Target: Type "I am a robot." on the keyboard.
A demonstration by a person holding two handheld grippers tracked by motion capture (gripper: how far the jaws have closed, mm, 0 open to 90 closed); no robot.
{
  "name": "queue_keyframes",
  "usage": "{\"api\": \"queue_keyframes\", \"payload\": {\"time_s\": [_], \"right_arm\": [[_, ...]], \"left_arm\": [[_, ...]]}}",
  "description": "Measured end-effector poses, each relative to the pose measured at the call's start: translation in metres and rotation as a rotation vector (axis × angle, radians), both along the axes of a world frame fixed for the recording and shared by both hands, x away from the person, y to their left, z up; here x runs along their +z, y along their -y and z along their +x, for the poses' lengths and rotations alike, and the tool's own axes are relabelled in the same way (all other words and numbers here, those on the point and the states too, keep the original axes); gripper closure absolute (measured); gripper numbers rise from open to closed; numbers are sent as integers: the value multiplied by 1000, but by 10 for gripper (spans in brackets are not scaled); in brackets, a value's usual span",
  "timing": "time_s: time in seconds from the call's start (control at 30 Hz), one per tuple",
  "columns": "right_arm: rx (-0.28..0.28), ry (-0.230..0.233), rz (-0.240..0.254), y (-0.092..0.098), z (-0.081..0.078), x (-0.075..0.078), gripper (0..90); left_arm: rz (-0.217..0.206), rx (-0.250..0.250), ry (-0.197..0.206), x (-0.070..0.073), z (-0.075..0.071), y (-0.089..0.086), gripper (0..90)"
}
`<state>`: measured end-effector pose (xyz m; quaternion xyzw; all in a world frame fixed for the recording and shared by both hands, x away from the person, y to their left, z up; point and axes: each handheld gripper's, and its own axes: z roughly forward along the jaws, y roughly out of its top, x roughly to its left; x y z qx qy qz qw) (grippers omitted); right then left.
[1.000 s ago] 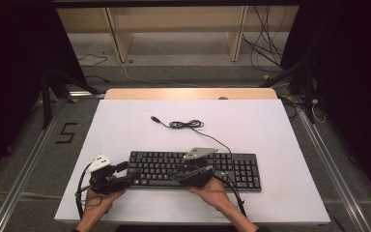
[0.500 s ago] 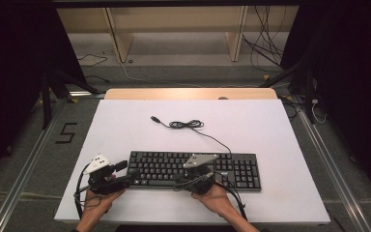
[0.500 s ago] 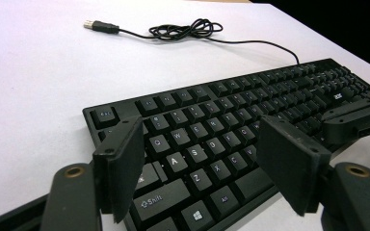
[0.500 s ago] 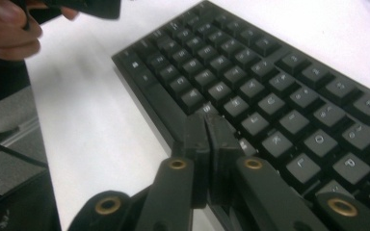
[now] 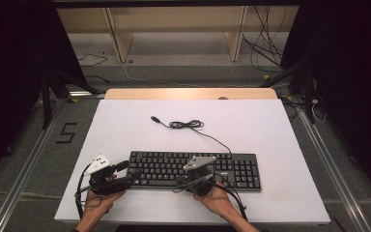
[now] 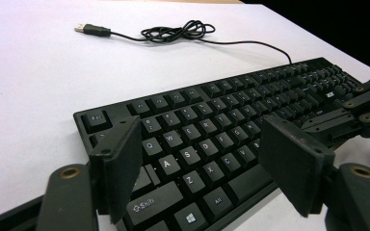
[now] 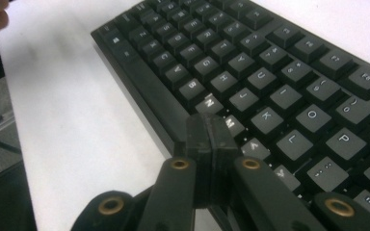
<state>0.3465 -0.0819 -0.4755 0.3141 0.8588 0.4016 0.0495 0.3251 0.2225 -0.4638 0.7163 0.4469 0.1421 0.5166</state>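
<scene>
A black keyboard [image 5: 232, 166] lies along the near part of the white table [image 5: 251, 125]. Its cable [image 5: 186, 124] is coiled behind it and ends in a loose USB plug [image 5: 154, 118]. My left gripper [image 5: 131, 175] is open at the keyboard's left end. In the left gripper view its jaws [image 6: 204, 159] stand wide apart over the keyboard's [image 6: 221, 120] left front corner, around the Shift and A keys, with nothing gripped. My right gripper [image 5: 182, 181] is at the keyboard's front edge near the middle. In the right gripper view its pads [image 7: 209, 144] are pressed together with nothing between them, above the keyboard [image 7: 270, 72] near N and M.
The right gripper's linkage [image 6: 361, 106] shows at the right of the left gripper view. A wooden strip [image 5: 188, 93] runs along the table's far edge, with a shelf frame [image 5: 174, 29] and floor cables [image 5: 265, 58] beyond. A "5" [image 5: 66, 132] is marked on the floor at left.
The right gripper has drawn slightly toward the person, down to the keyboard's front edge. The left gripper and the keyboard have stayed put.
</scene>
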Motion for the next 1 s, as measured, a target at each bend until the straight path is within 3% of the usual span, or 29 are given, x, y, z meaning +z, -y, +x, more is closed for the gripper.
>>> {"api": "queue_keyframes", "payload": {"time_s": [0.4,0.73,1.0], "right_arm": [[-1,-8,-24,-1,1,-5,900],[-1,-18,-14,-1,0,-6,900],[-16,-25,49,4,3,1,880]], "left_arm": [[2,1,6,0,0,0,303],[4,2,5,0,0,0,303],[5,4,4,0,1,1,304]]}}
